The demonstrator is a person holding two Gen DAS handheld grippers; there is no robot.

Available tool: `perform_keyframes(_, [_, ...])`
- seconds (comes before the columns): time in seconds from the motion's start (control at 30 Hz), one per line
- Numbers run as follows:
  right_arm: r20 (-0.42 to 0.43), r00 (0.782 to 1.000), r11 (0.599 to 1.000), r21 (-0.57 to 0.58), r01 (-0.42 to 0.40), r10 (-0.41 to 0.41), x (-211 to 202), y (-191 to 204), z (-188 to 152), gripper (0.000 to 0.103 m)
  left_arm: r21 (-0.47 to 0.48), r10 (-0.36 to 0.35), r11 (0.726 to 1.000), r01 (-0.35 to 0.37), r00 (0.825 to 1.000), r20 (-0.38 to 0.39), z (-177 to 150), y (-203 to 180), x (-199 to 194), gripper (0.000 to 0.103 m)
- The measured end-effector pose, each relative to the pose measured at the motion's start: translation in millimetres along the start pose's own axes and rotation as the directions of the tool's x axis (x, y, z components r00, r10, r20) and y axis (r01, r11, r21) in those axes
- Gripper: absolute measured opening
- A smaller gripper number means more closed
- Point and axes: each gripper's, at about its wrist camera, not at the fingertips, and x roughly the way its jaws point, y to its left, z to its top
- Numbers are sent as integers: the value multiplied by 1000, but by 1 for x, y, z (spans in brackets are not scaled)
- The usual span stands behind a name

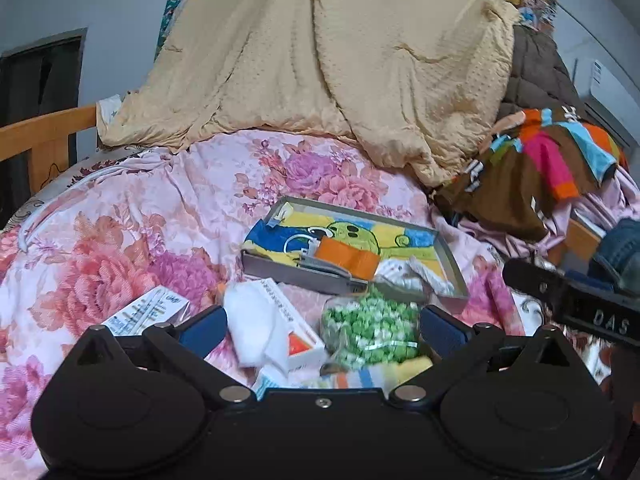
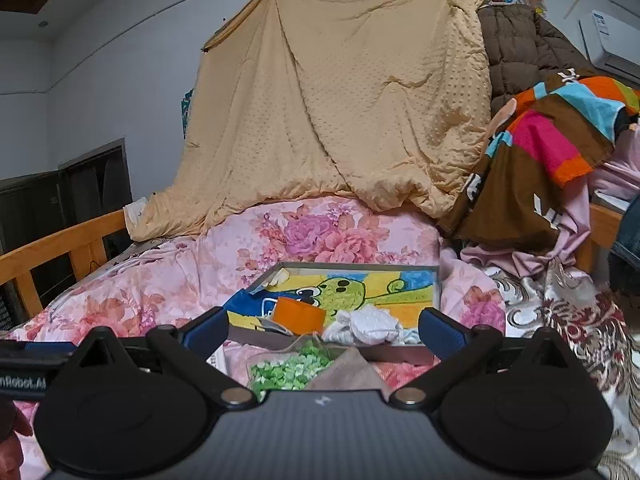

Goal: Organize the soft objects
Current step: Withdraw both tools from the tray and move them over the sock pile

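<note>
Honestly barely started: both claws, left claw and right claw, spread wide and empty, white cloth bunched at the tray's 5 o'clock corner, striped garment still heaped at 2 o'clock on the bed.

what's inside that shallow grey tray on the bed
In the shallow grey metal tray: an orange tape roll, crumpled white cloth, a white cable and a cartoon-printed towel lining it. The towel hides the tray's floor.

Striped cloth (half behind the left tool), cut-off jeans.
</note>
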Motion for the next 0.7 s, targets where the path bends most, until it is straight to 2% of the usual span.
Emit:
perform_keyframes(0.27, [26,1000,1000,13,6,-6,-20,3,-17,103,-10,22,1000,-22,1000,18,-18,13,-21,102])
perform_keyframes(0.47, [58,997,999,10,40,-40,-32,8,-34,103,26,43,999,-43,999,-14,-39,24,-25,102])
perform_keyframes(0.7, [11,998,997,30,66,-66,-28,5,-42,103,27,64,998,-63,996,-66,-62,37,-17,102])
